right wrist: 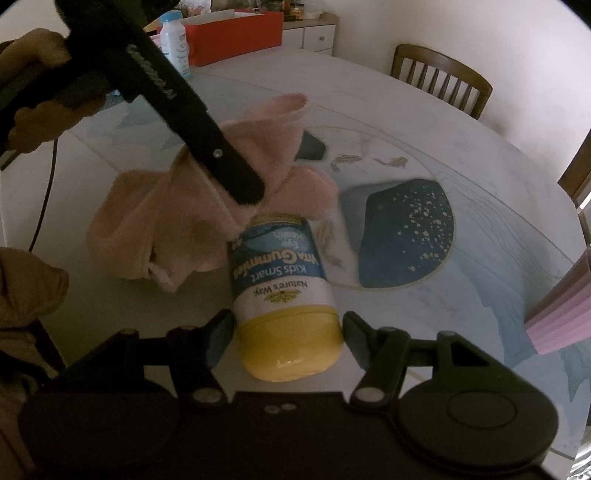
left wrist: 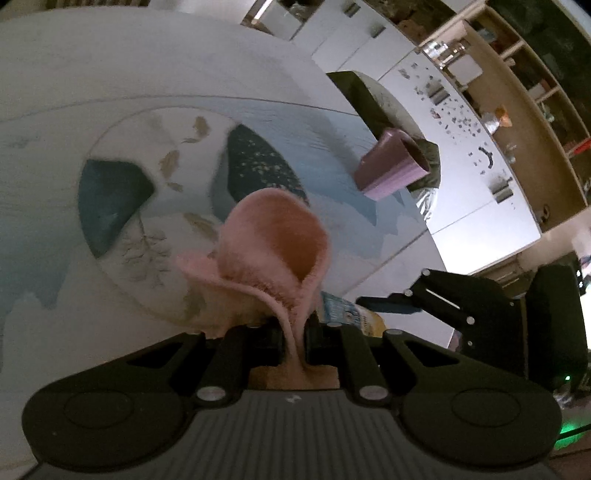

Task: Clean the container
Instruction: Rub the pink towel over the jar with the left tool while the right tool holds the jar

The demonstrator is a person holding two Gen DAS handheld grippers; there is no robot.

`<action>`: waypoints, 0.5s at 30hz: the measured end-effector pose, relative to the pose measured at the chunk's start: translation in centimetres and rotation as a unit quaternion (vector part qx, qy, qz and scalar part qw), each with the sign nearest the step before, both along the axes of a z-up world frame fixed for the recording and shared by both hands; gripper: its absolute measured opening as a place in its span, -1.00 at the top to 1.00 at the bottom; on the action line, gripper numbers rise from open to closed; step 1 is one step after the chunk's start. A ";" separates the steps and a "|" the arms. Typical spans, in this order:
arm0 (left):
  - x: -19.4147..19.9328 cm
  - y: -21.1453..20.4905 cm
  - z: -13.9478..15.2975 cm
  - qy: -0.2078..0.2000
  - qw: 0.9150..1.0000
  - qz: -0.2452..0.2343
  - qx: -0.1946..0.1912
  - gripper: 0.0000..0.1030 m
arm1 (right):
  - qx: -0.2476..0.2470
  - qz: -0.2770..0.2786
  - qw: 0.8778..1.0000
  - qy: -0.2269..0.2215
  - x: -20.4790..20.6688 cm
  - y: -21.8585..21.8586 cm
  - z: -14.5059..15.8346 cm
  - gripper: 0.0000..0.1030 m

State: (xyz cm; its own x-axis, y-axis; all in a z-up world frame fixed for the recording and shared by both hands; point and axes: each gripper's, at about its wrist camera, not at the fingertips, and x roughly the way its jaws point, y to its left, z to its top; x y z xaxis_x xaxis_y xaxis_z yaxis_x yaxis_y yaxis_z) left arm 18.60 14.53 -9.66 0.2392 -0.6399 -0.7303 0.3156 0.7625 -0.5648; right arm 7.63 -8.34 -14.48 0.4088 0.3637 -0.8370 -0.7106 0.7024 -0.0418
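Observation:
A vitamin bottle [right wrist: 282, 273] with a blue-and-white label and a yellow lid lies with the lid toward me, over the table [right wrist: 424, 122]. My right gripper [right wrist: 288, 326] is shut on it, one finger on each side of the lid. A fluffy pink cloth [right wrist: 166, 229] touches the bottle's far end. My left gripper [right wrist: 245, 192] comes in from the upper left and is shut on that cloth. In the left wrist view the left gripper [left wrist: 295, 332] pinches the cloth [left wrist: 273, 240], which balloons up in front of it. There, a bit of the bottle [left wrist: 347, 314] and the right gripper [left wrist: 461, 306] show at right.
A purple cup [left wrist: 391, 166] lies on its side on the patterned tabletop, and its edge [right wrist: 561, 306] shows at the right. At the far end stand a red box [right wrist: 236, 33] and a small white bottle [right wrist: 175, 40]. Wooden chairs [right wrist: 439, 77] ring the table. A cable [right wrist: 44, 199] hangs at left.

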 end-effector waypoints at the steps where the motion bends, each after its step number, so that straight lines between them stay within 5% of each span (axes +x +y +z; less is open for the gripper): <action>1: 0.2 0.1 -0.2 0.001 1.000 0.002 0.001 0.80 | 0.001 -0.001 1.000 0.001 0.0 0.0 0.0 -0.25; 15: 1.0 0.5 -4.4 0.026 0.999 0.016 0.040 0.80 | 0.001 -0.011 1.000 -0.003 -0.5 -0.9 0.4 -0.26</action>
State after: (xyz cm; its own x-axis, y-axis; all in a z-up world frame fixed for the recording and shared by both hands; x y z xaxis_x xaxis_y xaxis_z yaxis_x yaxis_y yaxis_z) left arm 19.57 15.00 -14.09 0.2194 -0.5720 -0.7903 0.2614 0.8149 -0.5172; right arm 7.17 -9.21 -14.07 0.4215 0.3565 -0.8338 -0.6953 0.7173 -0.0448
